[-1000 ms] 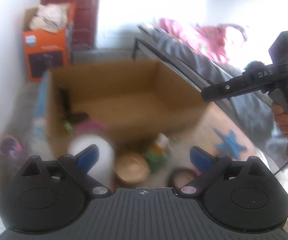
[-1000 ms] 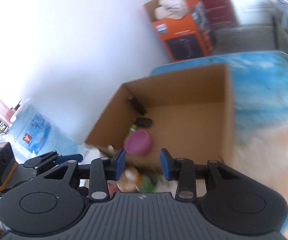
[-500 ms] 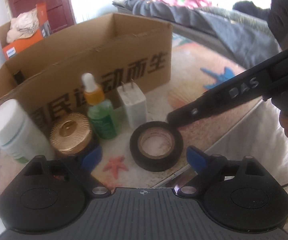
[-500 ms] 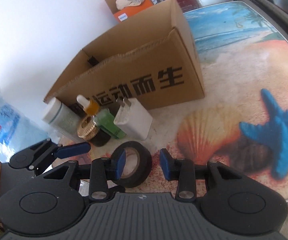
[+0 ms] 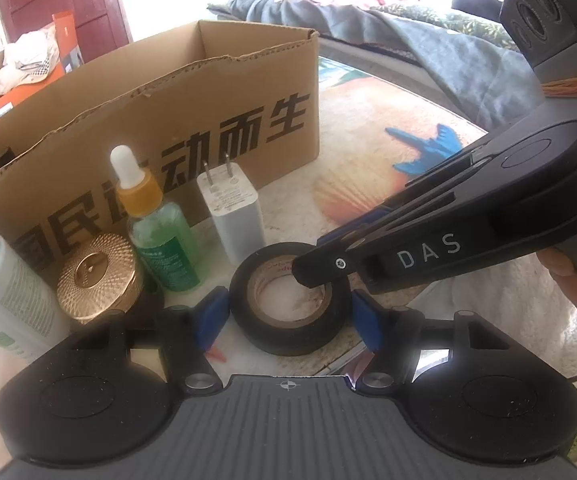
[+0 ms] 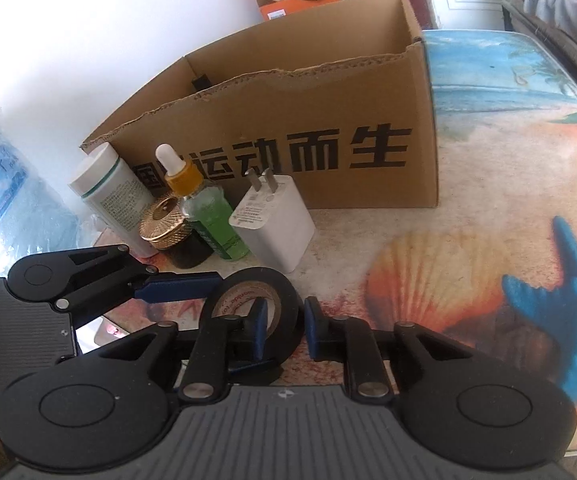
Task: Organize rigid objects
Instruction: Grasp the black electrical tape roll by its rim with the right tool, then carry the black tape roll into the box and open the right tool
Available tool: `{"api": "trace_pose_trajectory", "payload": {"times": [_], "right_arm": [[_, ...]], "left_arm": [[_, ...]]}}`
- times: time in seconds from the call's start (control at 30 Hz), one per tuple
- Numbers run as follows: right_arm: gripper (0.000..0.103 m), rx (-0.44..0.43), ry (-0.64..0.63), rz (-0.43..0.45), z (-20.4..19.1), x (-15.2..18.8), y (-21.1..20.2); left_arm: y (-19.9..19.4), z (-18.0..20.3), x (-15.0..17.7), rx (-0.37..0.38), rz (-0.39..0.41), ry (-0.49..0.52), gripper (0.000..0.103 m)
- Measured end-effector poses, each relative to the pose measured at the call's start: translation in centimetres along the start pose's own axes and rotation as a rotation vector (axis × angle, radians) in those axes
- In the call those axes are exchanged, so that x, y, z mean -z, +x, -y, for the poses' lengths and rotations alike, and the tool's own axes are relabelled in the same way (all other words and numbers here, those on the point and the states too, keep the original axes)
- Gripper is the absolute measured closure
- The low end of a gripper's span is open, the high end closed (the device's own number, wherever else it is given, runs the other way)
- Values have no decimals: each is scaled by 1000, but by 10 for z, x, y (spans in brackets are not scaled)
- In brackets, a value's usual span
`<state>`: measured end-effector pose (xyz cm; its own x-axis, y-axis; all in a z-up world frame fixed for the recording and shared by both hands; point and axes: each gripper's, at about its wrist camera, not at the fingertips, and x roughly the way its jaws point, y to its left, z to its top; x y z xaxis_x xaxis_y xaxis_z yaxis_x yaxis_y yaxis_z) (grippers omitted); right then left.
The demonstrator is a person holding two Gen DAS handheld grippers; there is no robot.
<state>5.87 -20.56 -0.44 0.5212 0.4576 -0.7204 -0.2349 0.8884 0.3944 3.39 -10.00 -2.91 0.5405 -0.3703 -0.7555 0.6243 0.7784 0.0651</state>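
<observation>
Tape roll [image 5: 290, 312]: flat on the table's near edge.
Right gripper [image 6: 284, 330]: just been closing, pinching the roll's wall.
Left gripper [image 5: 286, 318]: just been closing, half open around the roll, not pressing.
Table [image 6: 488, 184]: beach picture, bare right of the cardboard box [image 6: 320, 128].

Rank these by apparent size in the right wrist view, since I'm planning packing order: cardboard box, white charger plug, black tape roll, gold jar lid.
1. Brown cardboard box, clearly largest.
2. White charger plug and black tape roll look alike; the roll lies nearer the camera, so unranked.
3. Ribbed gold jar lid, smallest.
</observation>
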Motion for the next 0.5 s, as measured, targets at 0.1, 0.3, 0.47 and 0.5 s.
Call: {"api": "trace_pose_trajectory", "payload": {"times": [0.1, 0.3, 0.47, 0.5], "right_arm": [[82, 11, 15, 4, 6, -1, -3], [83, 37, 30, 15, 15, 0, -11], [82, 34, 27, 19, 15, 1, -11], [82, 33, 25, 20, 15, 1, -11]], "left_arm": [[5, 5, -4, 10, 6, 7, 37], [12, 11, -12, 30, 5, 13, 36], [14, 7, -15, 48, -25, -8, 35], [15, 6, -16, 53, -27, -15, 35]]}}
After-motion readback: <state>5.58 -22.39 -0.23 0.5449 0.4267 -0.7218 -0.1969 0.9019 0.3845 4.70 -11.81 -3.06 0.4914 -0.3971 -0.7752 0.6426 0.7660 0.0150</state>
